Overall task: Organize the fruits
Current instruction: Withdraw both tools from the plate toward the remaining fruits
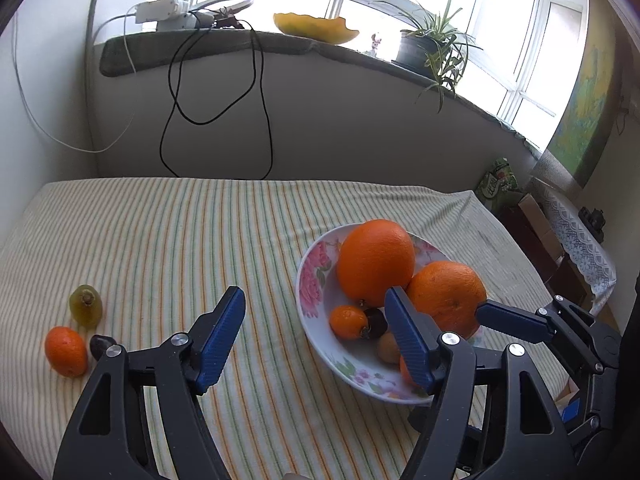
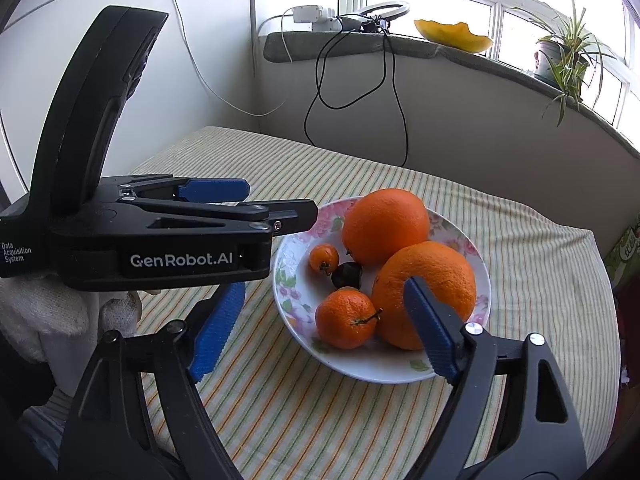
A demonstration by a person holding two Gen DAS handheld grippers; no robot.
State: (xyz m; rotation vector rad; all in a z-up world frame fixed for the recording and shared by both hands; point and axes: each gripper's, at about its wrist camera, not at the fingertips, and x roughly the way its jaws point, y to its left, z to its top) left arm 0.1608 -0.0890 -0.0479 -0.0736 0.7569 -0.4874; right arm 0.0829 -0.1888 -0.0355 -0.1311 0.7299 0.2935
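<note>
Both grippers' jaws spread, angled down at plate

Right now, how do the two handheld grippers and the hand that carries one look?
Both grippers, the left gripper and the right gripper, have black plastic frames with silver screws and ribbed blue finger pads. The left one's body carries white lettering, "GenRobot.AI" and "Data Acquisition System". The hand under it wears a white knitted glove.
</note>
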